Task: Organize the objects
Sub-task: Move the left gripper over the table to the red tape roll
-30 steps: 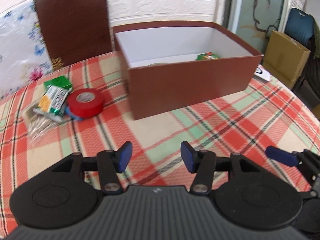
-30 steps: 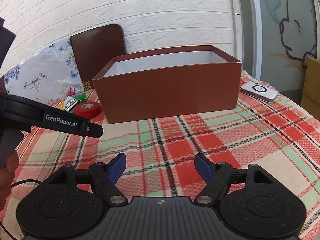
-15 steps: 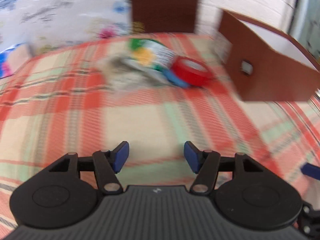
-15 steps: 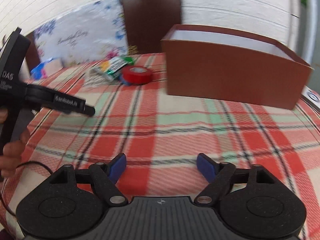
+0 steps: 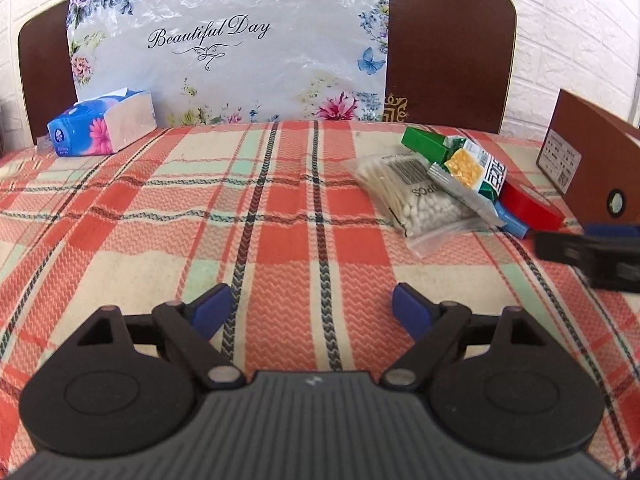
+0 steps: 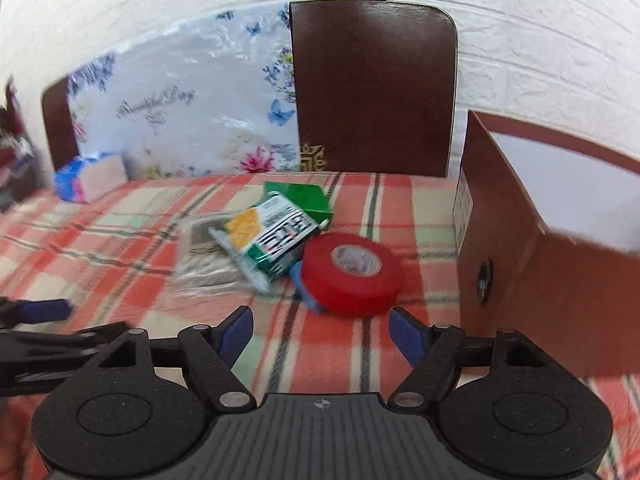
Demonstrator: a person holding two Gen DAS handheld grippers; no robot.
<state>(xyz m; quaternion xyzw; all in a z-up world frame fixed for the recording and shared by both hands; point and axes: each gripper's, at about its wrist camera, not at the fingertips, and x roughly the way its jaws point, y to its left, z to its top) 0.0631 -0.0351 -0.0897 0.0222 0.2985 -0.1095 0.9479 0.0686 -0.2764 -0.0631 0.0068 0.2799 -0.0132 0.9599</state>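
From your left wrist view, the left gripper [image 5: 312, 312] stands wide over bare plaid worktop [image 5: 280, 216], its jaws having just been opening with nothing between them. The pile you are to sort lies ahead and well to the right: a bag of cotton swabs [image 5: 420, 196], a snack packet [image 5: 472, 172] across it, a green box [image 5: 424, 144] behind, and only a red sliver of the tape roll [image 5: 528, 204] beyond. The bag's long axis runs away from you, slanting left. The right gripper's [image 5: 588, 248] dark tip juts in at the right edge, nearer that pile than yours. From your right wrist view, the right gripper [image 6: 320, 328] is open but has just been narrowing, empty, and the red tape roll [image 6: 352, 276] lies flat just ahead, almost centred between the fingertips, so I judge this hand the nearer. Here you see the roll whole, and the brown box [image 6: 560, 280] open close to its right; the left view shows only that box's end wall. The tissue pack [image 5: 104, 124] sits far left, sharp only in the left view.
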